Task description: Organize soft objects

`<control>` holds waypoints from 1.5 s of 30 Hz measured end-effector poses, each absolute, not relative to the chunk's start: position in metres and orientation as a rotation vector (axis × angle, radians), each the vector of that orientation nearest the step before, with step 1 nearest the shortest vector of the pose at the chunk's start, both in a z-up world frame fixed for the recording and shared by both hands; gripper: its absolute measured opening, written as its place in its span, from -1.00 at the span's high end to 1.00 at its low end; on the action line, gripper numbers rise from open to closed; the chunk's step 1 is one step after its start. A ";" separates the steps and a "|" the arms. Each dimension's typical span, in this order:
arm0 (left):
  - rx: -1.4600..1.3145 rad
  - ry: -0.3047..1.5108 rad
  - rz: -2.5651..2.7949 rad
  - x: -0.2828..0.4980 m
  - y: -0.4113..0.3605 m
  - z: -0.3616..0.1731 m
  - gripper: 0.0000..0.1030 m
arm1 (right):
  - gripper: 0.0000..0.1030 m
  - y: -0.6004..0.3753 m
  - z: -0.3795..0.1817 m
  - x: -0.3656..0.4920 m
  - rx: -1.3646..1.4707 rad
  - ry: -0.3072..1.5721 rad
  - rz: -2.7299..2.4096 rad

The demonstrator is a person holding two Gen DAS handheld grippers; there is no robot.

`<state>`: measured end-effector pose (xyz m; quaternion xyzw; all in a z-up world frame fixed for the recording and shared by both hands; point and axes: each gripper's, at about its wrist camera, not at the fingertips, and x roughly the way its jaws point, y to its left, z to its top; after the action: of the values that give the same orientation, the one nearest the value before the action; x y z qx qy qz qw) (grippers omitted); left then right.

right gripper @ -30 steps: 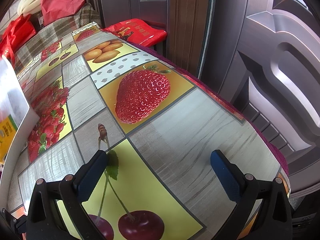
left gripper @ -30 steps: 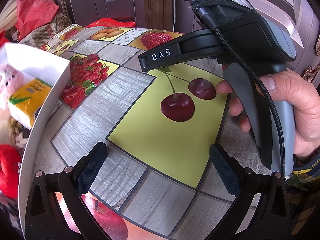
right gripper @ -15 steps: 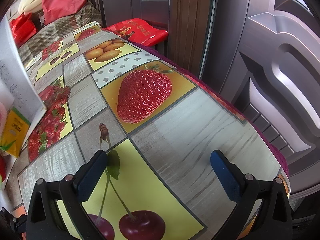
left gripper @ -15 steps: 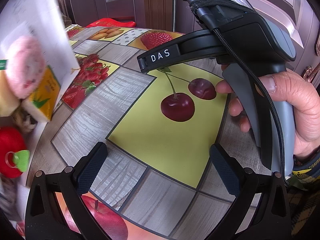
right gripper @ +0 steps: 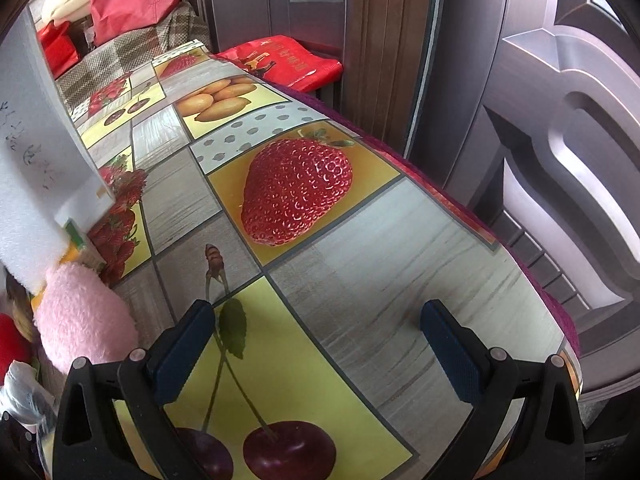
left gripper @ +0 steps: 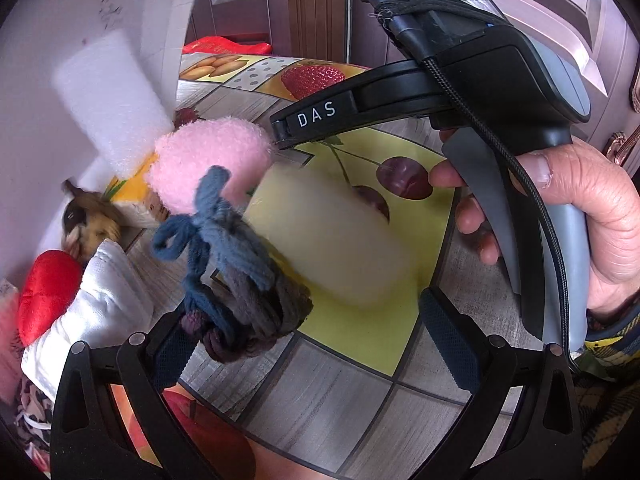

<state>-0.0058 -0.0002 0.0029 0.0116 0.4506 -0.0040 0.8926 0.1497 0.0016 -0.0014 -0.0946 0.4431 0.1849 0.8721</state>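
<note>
Soft objects are tumbling out of a tipped white box [left gripper: 60, 80] onto the fruit-print table [left gripper: 360, 392]. In the left wrist view I see a pink plush [left gripper: 208, 160], a blue-grey yarn bundle [left gripper: 240, 272], a blurred cream block [left gripper: 332, 248], a white foam piece [left gripper: 112, 100], a red plush [left gripper: 48, 288], a white cloth pouch [left gripper: 92, 312] and a brown toy [left gripper: 88, 224]. My left gripper [left gripper: 308, 340] is open and empty; the yarn lies against its left finger. My right gripper [right gripper: 320, 352] is open and empty over the cherry tile; the pink plush [right gripper: 80, 320] lies to its left.
A yellow tissue pack [left gripper: 132, 196] lies behind the pink plush. The right hand-held gripper body [left gripper: 500, 100] hangs above the table to the right. A red bag [right gripper: 288, 60] sits beyond the far table edge by the door [right gripper: 540, 120]. The table's right edge [right gripper: 520, 256] is close.
The white box has tipped up and over on the left, and its soft objects have spilled onto the table toward my left gripper. Both grippers have stayed in place, open.
</note>
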 end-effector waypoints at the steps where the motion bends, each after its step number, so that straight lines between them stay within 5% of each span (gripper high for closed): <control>1: 0.023 0.935 -0.009 -0.006 0.000 0.003 -0.99 | -1.00 0.002 -0.001 0.150 -0.198 0.926 0.386; 45: 0.026 0.936 -0.012 -0.003 -0.003 0.002 -0.99 | -1.00 0.007 -0.001 0.146 -0.204 0.924 0.395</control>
<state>-0.0034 -0.0029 0.0018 0.0126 0.4511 -0.0059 0.8923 0.1464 0.0070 -0.0008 -0.0977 0.4422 0.1888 0.8714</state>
